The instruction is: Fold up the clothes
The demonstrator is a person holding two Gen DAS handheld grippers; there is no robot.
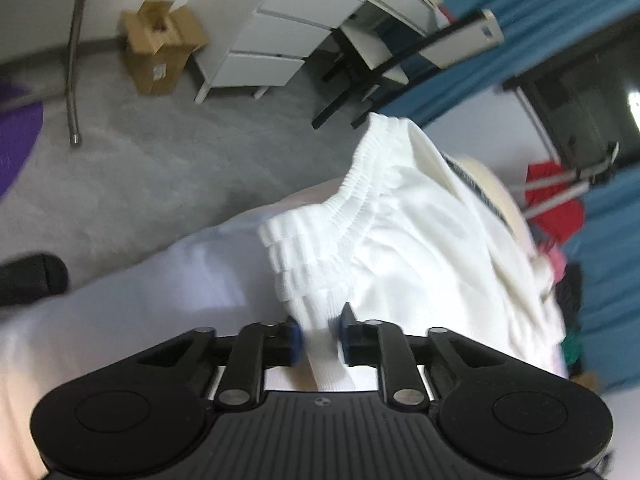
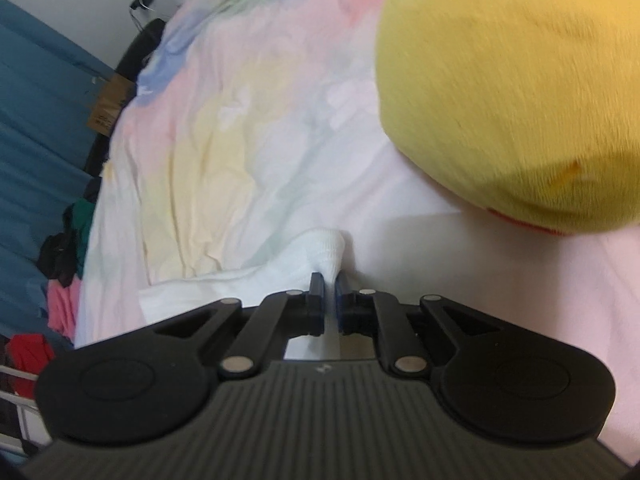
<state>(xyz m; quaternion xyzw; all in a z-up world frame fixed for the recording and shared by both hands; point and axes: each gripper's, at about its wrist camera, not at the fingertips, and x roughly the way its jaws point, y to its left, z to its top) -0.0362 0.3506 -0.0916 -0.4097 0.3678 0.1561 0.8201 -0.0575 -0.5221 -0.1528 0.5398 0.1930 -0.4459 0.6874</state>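
Left gripper [image 1: 319, 334]: jaws drawn in on a fold of white ribbed fabric, the cloth pinched between the blue-padded fingers [image 1: 295, 338] and running back under the tool body. That fabric belongs to a white garment [image 1: 404, 248] with a gathered elastic band, bunched and lifted in front of the tool, its band arcing up and away; blur hides finer detail. Below and left of the garment lies the pale bedsheet [image 1: 132, 304]. Beyond the bed edge: grey floor [image 1: 160, 160], an open cardboard box [image 1: 158, 48] against the wall, a white drawer unit [image 1: 272, 36] just right of it, blue curtain [image 1: 460, 60] further right, a red item [image 1: 556, 200] on a rack at the right edge. Right gripper [image 2: 330, 294]: jaws nearly together, clamped on a corner of the same white garment [image 2: 316, 252]; the ribbed corner pokes up past the fingers [image 2: 317, 300], and the rest trails off to the left, flat on the bed. The pastel sheet [image 2: 248, 128], pink, yellow and blue patches, spreads ahead. A large yellow plush [image 2: 520, 92] sits on the bed to the right, near the gripper but apart from it. Left edge: blue curtain [image 2: 44, 100] and a heap of dark, green and pink clothes [image 2: 66, 248] off the bedside.
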